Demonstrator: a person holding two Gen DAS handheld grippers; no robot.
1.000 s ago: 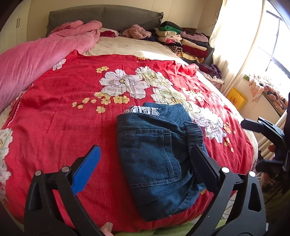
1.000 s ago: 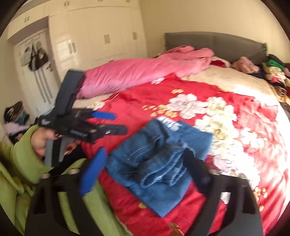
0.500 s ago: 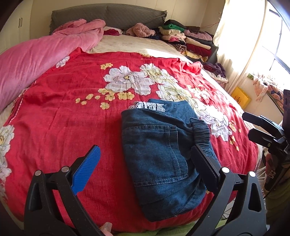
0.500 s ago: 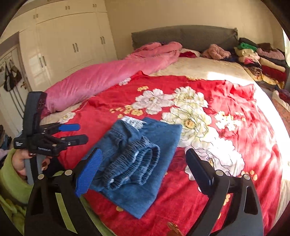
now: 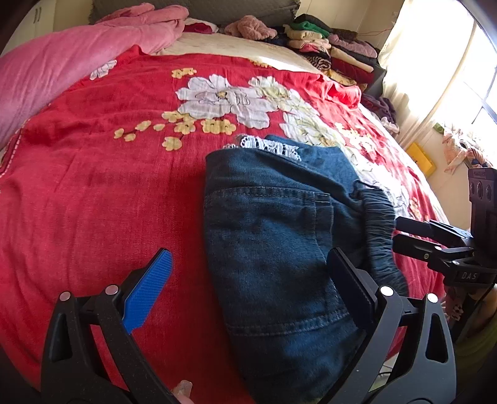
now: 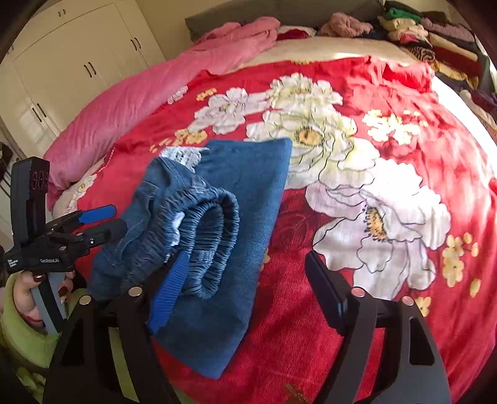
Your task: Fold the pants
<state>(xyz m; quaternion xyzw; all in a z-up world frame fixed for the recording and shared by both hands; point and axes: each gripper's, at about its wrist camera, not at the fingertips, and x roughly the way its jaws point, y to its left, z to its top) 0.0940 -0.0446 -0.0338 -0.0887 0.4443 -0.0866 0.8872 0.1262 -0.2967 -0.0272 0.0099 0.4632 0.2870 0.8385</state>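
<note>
Folded blue denim pants (image 5: 279, 242) lie on the red flowered bedspread (image 5: 93, 186) near the bed's front edge, elastic waistband (image 5: 377, 223) on their right side. They also show in the right wrist view (image 6: 223, 223), waistband rolled on top. My left gripper (image 5: 248, 292) is open and empty, just in front of the pants' near left part. My right gripper (image 6: 245, 279) is open and empty, low over the pants' near right edge. Each gripper shows in the other's view: the right gripper (image 5: 400, 234) beside the waistband, the left gripper (image 6: 108, 222) at the pants' left side.
A pink quilt (image 5: 62, 62) lies along the bed's left side. Stacked folded clothes (image 5: 335, 52) sit at the far right by the grey headboard (image 6: 236, 15). White wardrobe doors (image 6: 77, 68) stand to the left. A bright window with curtain (image 5: 450, 77) is on the right.
Both grippers moved closer to the pants. The right gripper swung round from the left of the bed to face the pants' waistband side and lowered over them.
</note>
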